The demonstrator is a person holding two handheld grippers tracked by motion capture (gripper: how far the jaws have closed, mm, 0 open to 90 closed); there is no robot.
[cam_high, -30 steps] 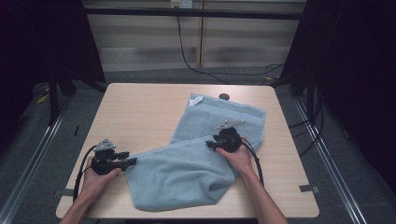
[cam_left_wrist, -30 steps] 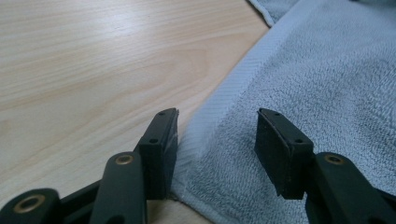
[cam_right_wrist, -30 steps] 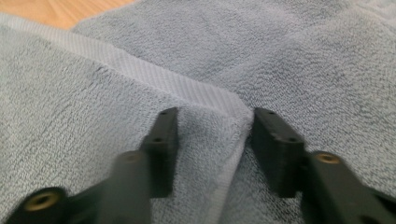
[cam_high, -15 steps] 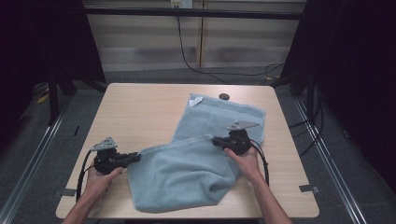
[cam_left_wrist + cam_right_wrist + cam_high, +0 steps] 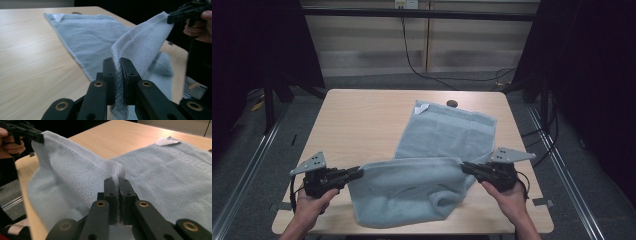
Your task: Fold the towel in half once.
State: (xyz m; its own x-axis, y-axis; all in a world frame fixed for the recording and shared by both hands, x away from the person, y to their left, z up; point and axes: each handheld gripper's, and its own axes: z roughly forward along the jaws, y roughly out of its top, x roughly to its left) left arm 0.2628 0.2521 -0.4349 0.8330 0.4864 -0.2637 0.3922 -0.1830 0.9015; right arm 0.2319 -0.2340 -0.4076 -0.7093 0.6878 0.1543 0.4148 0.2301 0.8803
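A light blue towel (image 5: 439,135) lies across the wooden table (image 5: 357,120), its far part flat, with a white tag (image 5: 422,107) at the far corner. Its near edge is lifted and stretched between the two grippers. My left gripper (image 5: 358,173) is shut on the left corner; in the left gripper view the towel (image 5: 142,47) hem is pinched between my jaws (image 5: 118,72). My right gripper (image 5: 465,166) is shut on the right corner, and in the right gripper view the jaws (image 5: 115,192) clamp the towel (image 5: 75,177) edge. Each view shows the other gripper (image 5: 175,17) (image 5: 37,137) holding the opposite corner.
A small dark round spot (image 5: 452,104) sits at the table's far edge beside the towel. Bare wood spreads over the table's left half. Dark frame posts and cables stand beyond the table on the grey floor.
Both grippers have closed on the towel's near edge and risen. The right one has swung out to the right, so the edge now hangs stretched between them.
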